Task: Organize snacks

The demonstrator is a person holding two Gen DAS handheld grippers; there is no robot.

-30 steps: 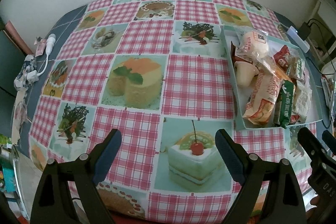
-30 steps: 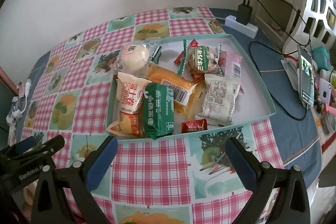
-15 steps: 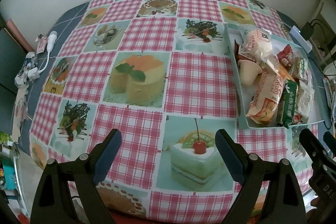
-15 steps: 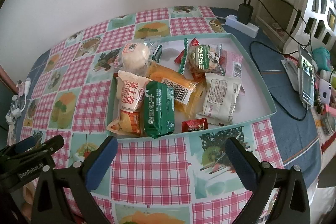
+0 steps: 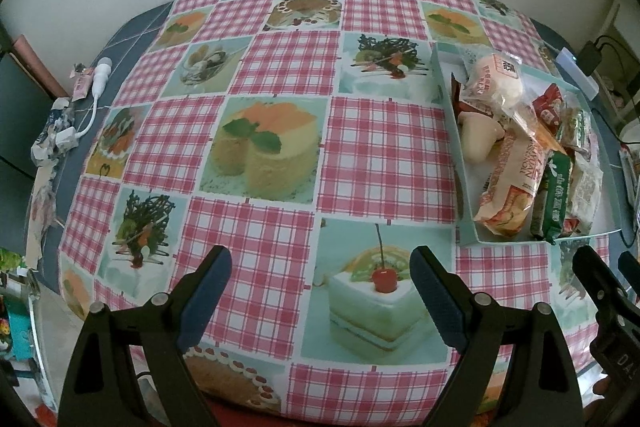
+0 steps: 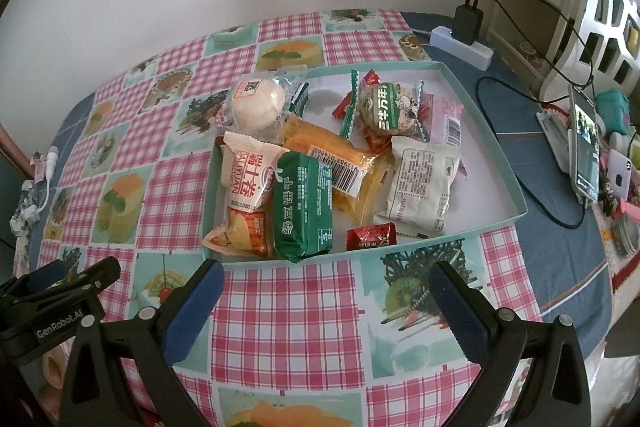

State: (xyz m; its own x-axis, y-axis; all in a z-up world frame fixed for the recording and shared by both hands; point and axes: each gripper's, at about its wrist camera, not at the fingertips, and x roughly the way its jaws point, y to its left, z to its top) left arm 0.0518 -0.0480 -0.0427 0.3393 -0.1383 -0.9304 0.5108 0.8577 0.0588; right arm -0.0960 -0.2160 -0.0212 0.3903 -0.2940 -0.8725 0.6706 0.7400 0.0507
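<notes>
- Nothing has moved since the earlier frames: both grippers hang where they were above the cake-print tablecloth (image 5: 276, 147).
- Left gripper (image 5: 320, 287): jaws wide, empty, over a cherry-cake square.
- Right gripper (image 6: 326, 301): jaws wide, empty, just short of the tray (image 6: 500, 143).
- Snacks lie piled in the tray: green packet (image 6: 304, 205), white bun (image 6: 258, 103), and what may be a small red candy (image 6: 370, 235).

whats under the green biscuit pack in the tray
The green biscuit pack overlaps the orange wrapped cake and leans on the white roll pack. Anything directly beneath it is hidden.
</notes>
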